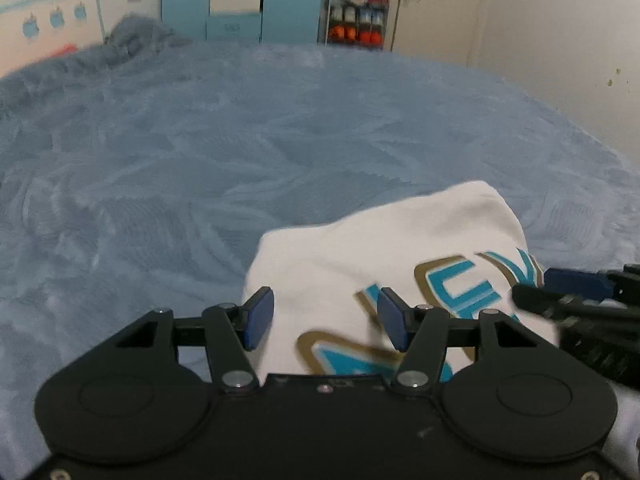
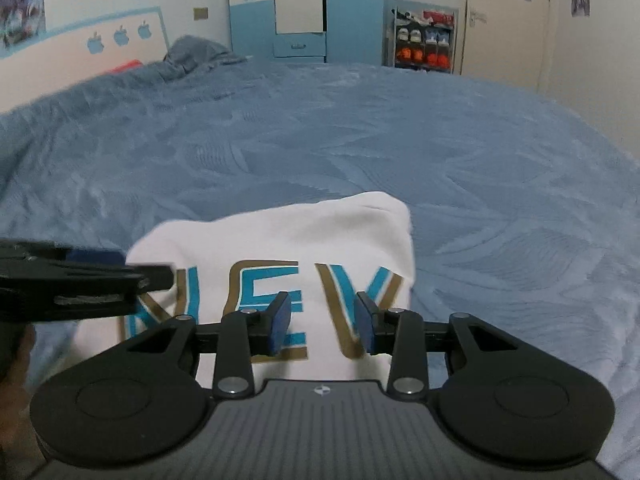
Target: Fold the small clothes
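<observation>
A white garment (image 1: pixel 360 252) with teal and gold letters lies folded into a compact block on the blue bedspread (image 1: pixel 200 152). My left gripper (image 1: pixel 326 318) stands open over its near left part, nothing between the blue pads. In the right wrist view the same white garment (image 2: pixel 320 232) shows its letters, and my right gripper (image 2: pixel 323 324) hangs open just above its near edge. The other gripper's fingers (image 2: pixel 100 280) reach in from the left, and in the left wrist view the right gripper's fingers (image 1: pixel 560 296) come in from the right.
The bedspread (image 2: pixel 480 160) stretches wide around the garment. A bunched grey-blue blanket (image 2: pixel 196 54) sits at the far left by the headboard. A blue and white wardrobe (image 2: pixel 304 8) and a shoe rack (image 2: pixel 424 42) stand beyond the bed.
</observation>
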The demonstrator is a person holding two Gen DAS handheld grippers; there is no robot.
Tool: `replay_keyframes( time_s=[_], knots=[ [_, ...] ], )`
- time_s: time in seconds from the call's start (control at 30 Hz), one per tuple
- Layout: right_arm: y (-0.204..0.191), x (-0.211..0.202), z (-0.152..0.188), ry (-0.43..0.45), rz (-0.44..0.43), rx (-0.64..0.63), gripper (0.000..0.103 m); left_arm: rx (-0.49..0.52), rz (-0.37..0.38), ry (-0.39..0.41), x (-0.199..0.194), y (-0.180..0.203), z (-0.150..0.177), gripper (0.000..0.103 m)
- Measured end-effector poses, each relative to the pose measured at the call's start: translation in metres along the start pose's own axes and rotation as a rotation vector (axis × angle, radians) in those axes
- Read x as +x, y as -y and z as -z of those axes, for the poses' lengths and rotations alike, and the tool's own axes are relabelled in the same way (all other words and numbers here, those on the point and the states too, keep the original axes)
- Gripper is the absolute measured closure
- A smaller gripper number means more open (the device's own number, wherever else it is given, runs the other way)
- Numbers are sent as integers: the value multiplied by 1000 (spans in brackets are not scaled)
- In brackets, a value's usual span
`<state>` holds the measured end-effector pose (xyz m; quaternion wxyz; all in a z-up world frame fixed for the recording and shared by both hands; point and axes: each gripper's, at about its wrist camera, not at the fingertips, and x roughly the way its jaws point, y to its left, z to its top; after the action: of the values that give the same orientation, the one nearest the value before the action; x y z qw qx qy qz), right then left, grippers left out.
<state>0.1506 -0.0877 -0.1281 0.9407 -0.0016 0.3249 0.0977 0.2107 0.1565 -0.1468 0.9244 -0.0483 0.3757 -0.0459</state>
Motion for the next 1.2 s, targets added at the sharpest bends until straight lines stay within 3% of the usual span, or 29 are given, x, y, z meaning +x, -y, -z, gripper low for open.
replay_keyframes(
  time_s=[0.1, 0.17, 0.27, 0.33, 0.47, 0.67, 0.73, 0.8, 0.83, 0.9, 0.97, 1.2],
  knots=[
    [31, -20, 8, -41, -91, 69, 33, -46, 151, -135, -17, -28, 5, 44],
    [46, -24, 18, -93, -138, 105, 33, -50, 169, -193, -27, -37, 16, 44],
    [56, -18, 35, -184, -211, 158, 36, 24, 169, -261, -28, -32, 33, 43],
    [56, -13, 42, -214, -212, 194, 36, 1, 138, -253, -28, -32, 43, 40],
    [57, -2, 45, -223, -253, 289, 35, -114, 186, -251, -15, -40, 48, 37],
    [54, 37, 41, -271, -256, 342, 29, -127, 207, -233, 20, -29, 41, 26],
    [50, 41, 41, -262, -231, 356, 39, -141, 199, -219, 27, -31, 42, 25],
    [47, 37, 40, -246, -231, 343, 61, -129, 199, -196, 21, -27, 42, 35],
    [48, 32, 39, -234, -230, 327, 67, -123, 193, -186, 15, -24, 42, 39],
    [46, 23, 34, -217, -233, 304, 79, -105, 187, -162, 4, -20, 42, 68],
    [44, 13, 26, -189, -235, 282, 81, -97, 192, -126, -8, -17, 39, 77],
    [41, -21, 4, -109, -223, 197, 82, -99, 224, -85, -34, 0, 21, 79]
  ],
)
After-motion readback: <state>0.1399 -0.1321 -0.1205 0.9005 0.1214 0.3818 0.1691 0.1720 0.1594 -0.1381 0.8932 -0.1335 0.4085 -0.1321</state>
